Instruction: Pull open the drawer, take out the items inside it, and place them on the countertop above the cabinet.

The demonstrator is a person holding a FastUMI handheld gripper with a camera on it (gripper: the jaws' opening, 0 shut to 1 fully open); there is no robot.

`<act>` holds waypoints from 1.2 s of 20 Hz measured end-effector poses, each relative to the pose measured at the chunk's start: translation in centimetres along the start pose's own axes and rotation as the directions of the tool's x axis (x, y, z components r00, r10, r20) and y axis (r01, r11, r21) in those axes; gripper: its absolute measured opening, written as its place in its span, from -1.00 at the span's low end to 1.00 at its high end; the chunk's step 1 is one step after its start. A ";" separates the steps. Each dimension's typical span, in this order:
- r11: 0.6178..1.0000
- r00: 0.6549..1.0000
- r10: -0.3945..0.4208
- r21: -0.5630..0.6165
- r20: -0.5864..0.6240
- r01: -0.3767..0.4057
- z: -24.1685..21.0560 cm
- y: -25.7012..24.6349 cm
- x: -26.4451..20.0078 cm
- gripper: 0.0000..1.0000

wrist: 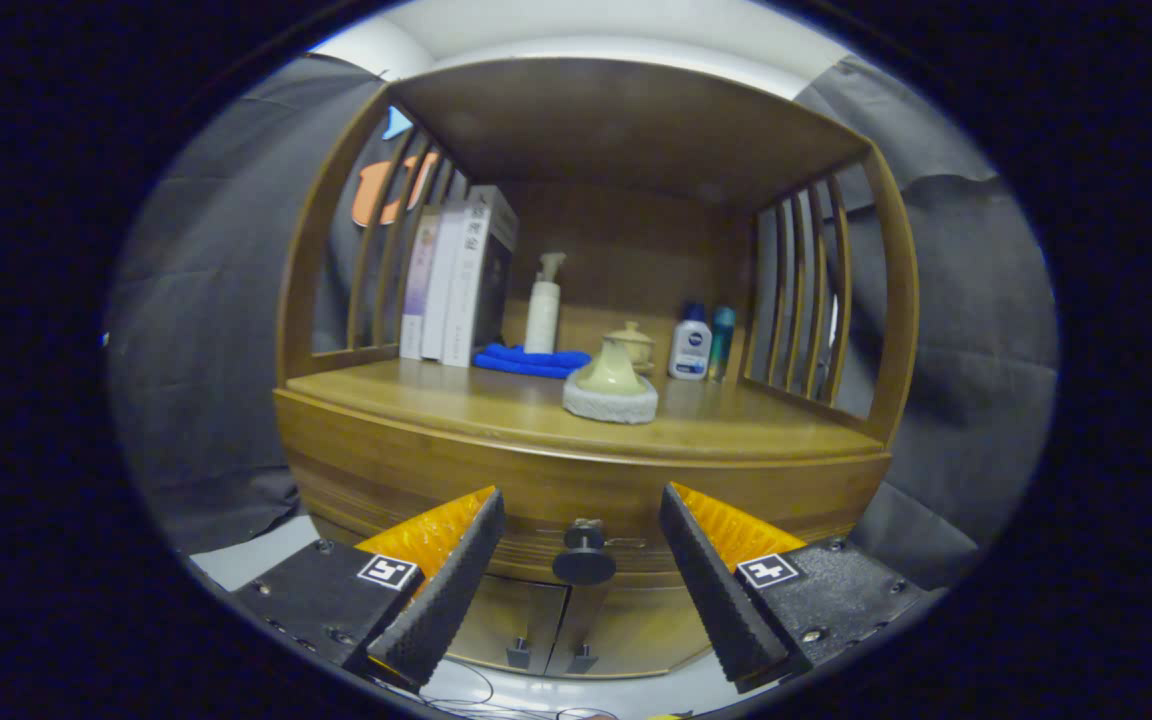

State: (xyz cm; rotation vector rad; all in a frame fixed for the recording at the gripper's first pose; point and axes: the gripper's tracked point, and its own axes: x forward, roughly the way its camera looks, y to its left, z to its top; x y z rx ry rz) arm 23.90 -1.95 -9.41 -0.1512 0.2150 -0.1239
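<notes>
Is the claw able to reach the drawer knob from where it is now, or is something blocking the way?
Probably yes. The claw is open, and the dark round drawer knob sits straight ahead between its two fingers, with nothing in front of it. The drawer looks closed, so the claw would only need to go forward and close.

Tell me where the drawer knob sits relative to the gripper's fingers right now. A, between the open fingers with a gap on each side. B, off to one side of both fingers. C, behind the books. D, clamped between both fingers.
A: the drawer knob sits centred between the fingers of the gripper, which are spread wide with clear gaps to the knob on both sides; the drawer looks closed.
</notes>
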 end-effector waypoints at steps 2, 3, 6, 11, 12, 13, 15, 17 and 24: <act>0.999 0.999 0.046 0.025 0.000 -0.046 0.7 0.6 -1.9 1.00; 0.997 0.998 0.068 0.049 -0.001 -0.068 1.0 0.9 -3.0 1.00; 0.988 0.995 0.104 0.115 0.001 -0.103 1.9 0.3 -5.9 1.00; 0.974 0.992 0.129 0.187 -0.007 -0.126 3.8 -1.6 -11.2 1.00; 0.973 0.991 0.133 0.188 0.008 -0.132 4.4 -2.0 -12.4 1.00; 0.975 0.992 0.128 0.181 0.017 -0.129 4.9 -2.4 -13.6 1.00; 0.980 0.991 0.123 0.155 0.050 -0.129 5.7 -2.9 -16.2 1.00; 0.994 0.996 0.061 0.083 0.058 -0.066 5.7 -4.5 -18.2 1.00; 0.995 0.986 0.077 0.054 0.150 -0.085 6.0 -2.8 -25.3 1.00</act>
